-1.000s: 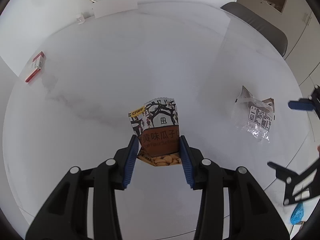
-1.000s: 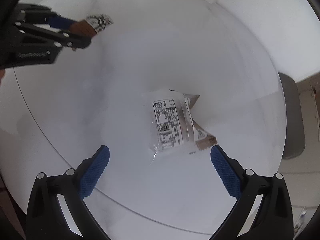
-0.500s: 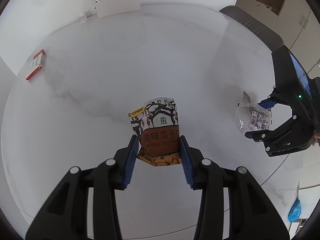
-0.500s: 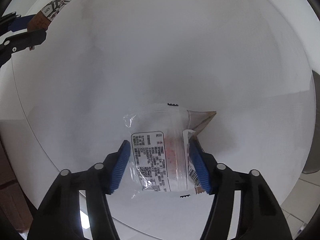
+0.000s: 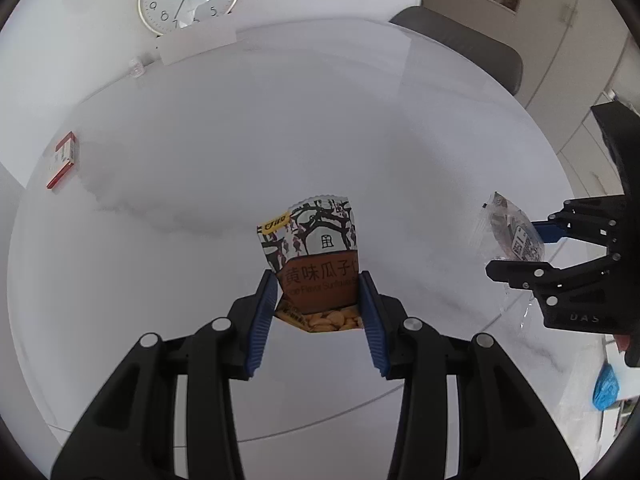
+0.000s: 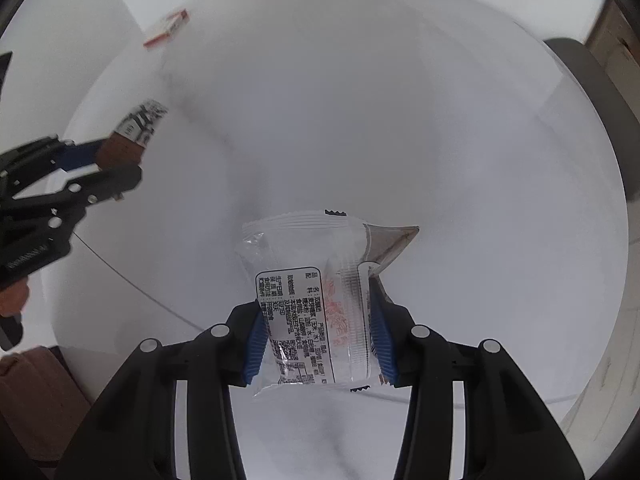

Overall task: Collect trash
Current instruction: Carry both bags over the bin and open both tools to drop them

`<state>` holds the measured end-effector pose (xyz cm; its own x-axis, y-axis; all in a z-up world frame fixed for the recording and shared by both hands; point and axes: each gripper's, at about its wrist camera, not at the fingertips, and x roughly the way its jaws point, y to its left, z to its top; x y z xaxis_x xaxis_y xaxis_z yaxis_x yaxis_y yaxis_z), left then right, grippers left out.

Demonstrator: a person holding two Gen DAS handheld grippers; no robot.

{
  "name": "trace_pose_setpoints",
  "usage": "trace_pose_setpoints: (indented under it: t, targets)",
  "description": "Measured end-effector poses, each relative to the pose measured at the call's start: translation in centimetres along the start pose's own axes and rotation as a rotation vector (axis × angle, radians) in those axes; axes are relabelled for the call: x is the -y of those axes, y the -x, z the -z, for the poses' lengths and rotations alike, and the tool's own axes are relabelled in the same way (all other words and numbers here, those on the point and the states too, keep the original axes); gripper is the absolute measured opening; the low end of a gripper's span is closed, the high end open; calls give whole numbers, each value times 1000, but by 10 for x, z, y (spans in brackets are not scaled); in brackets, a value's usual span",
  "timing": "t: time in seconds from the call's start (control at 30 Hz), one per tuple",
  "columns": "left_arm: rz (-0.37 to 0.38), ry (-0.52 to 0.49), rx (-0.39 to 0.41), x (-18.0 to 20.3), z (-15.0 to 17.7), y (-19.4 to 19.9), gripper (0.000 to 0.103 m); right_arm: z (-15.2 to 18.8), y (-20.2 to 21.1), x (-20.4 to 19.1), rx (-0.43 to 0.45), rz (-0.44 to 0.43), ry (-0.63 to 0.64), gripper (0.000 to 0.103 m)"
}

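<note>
At the far left of the white round table (image 5: 360, 128) lies a red-and-white small box (image 5: 62, 159), untouched and well apart from both tools. Moving right, our left gripper (image 5: 316, 300) is closed on the sunflower-seed packet (image 5: 314, 258), its blue pads pressed to the packet's two sides, the packet held up off the table. Further right, our right gripper (image 6: 318, 328) is clamped on the clear plastic wrapper (image 6: 316, 292), pinching its printed lower half while the torn brown corner sticks out up and to the right; the wrapper appears to be lifted clear of the table.

We judge that the picking-up step is done for these two pieces: both are in hand and need carrying to wherever trash goes, though no bin shows in either view. The next move calls for firm grips during transport, since the thin wrapper could slip. After dropping them, we may need to come back for the small box, if it counts as trash.
</note>
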<state>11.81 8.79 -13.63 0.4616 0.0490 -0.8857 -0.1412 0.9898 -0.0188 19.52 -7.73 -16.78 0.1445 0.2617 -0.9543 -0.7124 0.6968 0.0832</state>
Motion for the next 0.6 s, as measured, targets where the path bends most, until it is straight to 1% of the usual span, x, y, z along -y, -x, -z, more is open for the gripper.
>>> trace_pose_setpoints:
  t: [0.07, 0.1, 0.2, 0.27, 0.37, 0.4, 0.5, 0.57, 0.6]
  targets:
    - [26, -46, 0, 16, 14, 13, 41, 26, 23, -2, 56, -18, -80, 45]
    - [40, -66, -1, 24, 21, 19, 41, 46, 36, -4, 86, -27, -128, 46]
    - [86, -120, -11, 49, 42, 37, 41, 109, 70, -8, 159, -33, -273, 46]
    - [127, -160, -18, 68, 56, 47, 41, 149, 90, -2, 198, -44, -358, 46]
    - [170, -229, -28, 97, 75, 60, 41, 217, 120, -15, 266, -51, -477, 46]
    - [185, -254, -30, 107, 82, 64, 41, 230, 124, -20, 277, -46, -501, 46]
    - [235, -336, -43, 141, 101, 75, 41, 283, 138, -24, 297, -13, -592, 46]
    - [265, -390, -48, 163, 113, 80, 41, 304, 141, -23, 304, 12, -642, 46]
    - [278, -420, -47, 173, 119, 83, 41, 309, 139, -25, 308, 22, -670, 46]
